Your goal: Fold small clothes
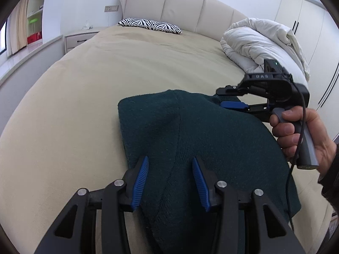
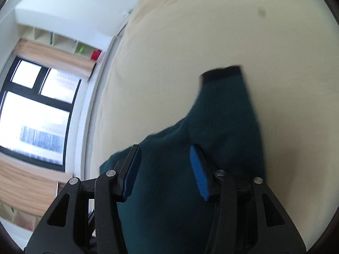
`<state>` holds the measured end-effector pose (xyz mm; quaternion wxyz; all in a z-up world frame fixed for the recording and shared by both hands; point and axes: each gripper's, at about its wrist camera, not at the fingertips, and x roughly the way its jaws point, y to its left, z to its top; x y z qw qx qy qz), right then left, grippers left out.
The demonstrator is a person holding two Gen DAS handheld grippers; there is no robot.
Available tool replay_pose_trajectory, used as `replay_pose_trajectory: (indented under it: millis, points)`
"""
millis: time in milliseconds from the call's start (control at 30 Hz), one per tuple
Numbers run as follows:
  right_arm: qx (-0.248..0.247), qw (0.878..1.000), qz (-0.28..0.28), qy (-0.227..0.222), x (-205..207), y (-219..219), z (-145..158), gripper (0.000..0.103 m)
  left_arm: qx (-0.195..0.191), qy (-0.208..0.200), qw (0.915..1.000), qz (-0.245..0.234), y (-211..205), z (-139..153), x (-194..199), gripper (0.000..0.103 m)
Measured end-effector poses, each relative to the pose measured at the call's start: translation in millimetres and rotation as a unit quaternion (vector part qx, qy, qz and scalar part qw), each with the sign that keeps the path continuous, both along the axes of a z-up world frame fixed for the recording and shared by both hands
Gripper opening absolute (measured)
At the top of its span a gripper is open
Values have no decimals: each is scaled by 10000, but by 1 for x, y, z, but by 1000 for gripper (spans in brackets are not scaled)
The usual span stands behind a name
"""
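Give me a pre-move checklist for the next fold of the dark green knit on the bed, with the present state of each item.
1. Dark green knit garment lies on the beige bedspread: ok.
2. Left tongs over the garment's near part, pads apart with knit between them: ok; whether they pinch it: cannot tell.
3. Right tongs at the garment's far right edge, pads apart: ok; actual grip: cannot tell, the right wrist view is blurred.
4. Sleeve with dark cuff stretched out on the bedspread, not yet folded in: not ok.
5. White duvet and zebra pillow apart from the garment: ok.
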<state>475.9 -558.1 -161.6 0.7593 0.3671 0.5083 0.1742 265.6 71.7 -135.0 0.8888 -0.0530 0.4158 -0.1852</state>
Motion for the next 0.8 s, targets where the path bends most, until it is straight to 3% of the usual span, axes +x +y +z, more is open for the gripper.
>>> replay_pose_trajectory:
  millis: [100,267,367,433,567,667,800]
  points:
    - [149,9996,-256,41,3,-21,-8,26,-94,48,9999,14,2,-1,0,46]
    - [-448,9957,-712,-396,-39,-41,27,32,-43,67,9999,73,-1,-1,1,47]
    - [80,9972,79,-741,-81,-12,48,33,-55,93,9999,107,-1,-1,0,47]
    - [241,9933,720,-873,-116,13,52,39,-28,96,9999,113,0,-2,-1,47]
    - [301,9863,1501,-608,-171,43,24,40,44,83,9999,122,-4,-2,0,47]
    - [467,9869,1441,-549,-197,38,8,40,63,68,9999,128,-4,-2,0,47]
    - [477,9893,1271,-533,-226,18,14,40,42,64,9999,127,-3,-2,-1,47]
